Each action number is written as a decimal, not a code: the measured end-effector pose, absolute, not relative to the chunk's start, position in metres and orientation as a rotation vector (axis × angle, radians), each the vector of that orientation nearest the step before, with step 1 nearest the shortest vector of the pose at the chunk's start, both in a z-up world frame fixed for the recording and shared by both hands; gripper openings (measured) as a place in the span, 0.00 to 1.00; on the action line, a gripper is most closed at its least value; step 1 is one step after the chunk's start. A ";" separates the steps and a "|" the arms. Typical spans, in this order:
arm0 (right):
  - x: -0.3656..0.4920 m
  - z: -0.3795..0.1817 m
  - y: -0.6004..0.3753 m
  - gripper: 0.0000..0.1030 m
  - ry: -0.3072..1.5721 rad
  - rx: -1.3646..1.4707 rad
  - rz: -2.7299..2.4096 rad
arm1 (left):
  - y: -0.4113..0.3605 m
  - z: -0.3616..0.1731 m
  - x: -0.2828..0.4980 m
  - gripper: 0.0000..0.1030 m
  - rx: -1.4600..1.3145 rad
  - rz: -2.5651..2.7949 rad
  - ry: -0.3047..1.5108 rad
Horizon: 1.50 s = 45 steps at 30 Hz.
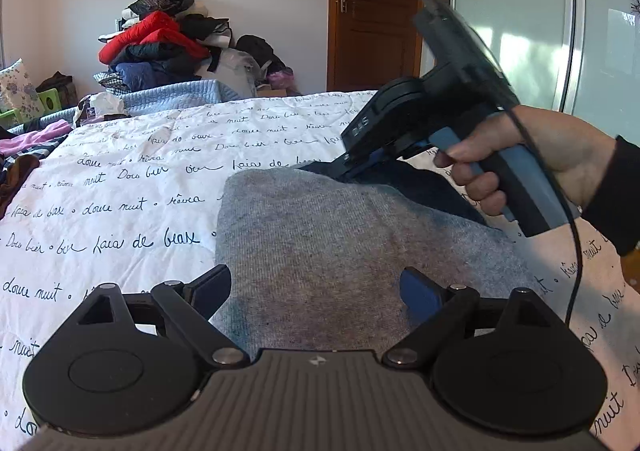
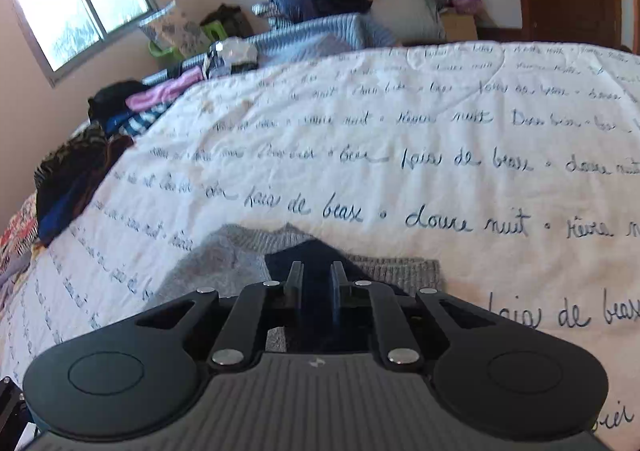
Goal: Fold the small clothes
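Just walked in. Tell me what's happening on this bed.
A person is folding a small grey knit garment on a white quilt printed with blue handwriting. The right gripper is closed on a dark navy part of the garment at its far edge, held by the person's right hand. The left gripper is open over the near edge, gripping nothing. More clothes lie piled along the bed's left side.

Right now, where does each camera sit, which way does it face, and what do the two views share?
Left wrist: sits on the open left gripper, looking across the grey garment on the bed cover; the right hand shows, holding the right gripper.
Right wrist: sits on the right gripper, shut on the garment's dark blue part, facing the window.
Shared: garment, bed cover, clothes pile by the wall.
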State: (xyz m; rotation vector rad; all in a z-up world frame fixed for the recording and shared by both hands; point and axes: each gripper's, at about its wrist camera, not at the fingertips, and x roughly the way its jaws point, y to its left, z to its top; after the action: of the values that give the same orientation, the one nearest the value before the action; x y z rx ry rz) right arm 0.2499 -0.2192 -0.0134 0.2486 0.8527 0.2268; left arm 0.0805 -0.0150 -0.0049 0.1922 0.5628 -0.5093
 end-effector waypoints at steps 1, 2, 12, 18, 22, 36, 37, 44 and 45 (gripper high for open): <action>0.253 -0.019 -0.212 0.12 0.863 0.193 0.222 | -0.017 -0.008 0.079 0.87 0.211 -0.511 0.566; 0.256 -0.023 -0.204 0.12 0.862 0.134 0.216 | -0.019 -0.012 0.078 0.88 0.234 -0.512 0.573; 0.184 0.018 -0.216 0.21 0.693 0.252 0.228 | -0.013 -0.021 0.072 0.88 0.247 -0.488 0.591; 0.106 0.011 -0.208 0.60 0.662 0.206 0.273 | -0.007 -0.025 0.073 0.88 0.198 -0.475 0.632; 0.087 -0.006 -0.196 0.59 0.695 0.121 0.234 | -0.005 -0.025 0.073 0.89 0.199 -0.454 0.637; 0.034 -0.016 -0.175 0.59 0.647 0.070 0.099 | 0.001 -0.024 0.068 0.89 0.185 -0.422 0.649; 0.035 -0.022 -0.175 0.59 0.675 0.070 0.072 | 0.001 -0.024 0.067 0.89 0.185 -0.421 0.650; 0.007 -0.019 -0.193 0.60 0.630 0.236 0.063 | 0.011 -0.017 0.059 0.89 0.182 -0.418 0.629; 0.007 -0.022 -0.193 0.61 0.647 0.232 0.068 | 0.013 -0.017 0.059 0.89 0.176 -0.418 0.630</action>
State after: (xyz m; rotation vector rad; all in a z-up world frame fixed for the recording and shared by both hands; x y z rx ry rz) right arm 0.0072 -0.1931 -0.0215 0.2317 0.6468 0.0679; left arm 0.0592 0.0127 -0.0171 0.1761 0.6303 -0.4177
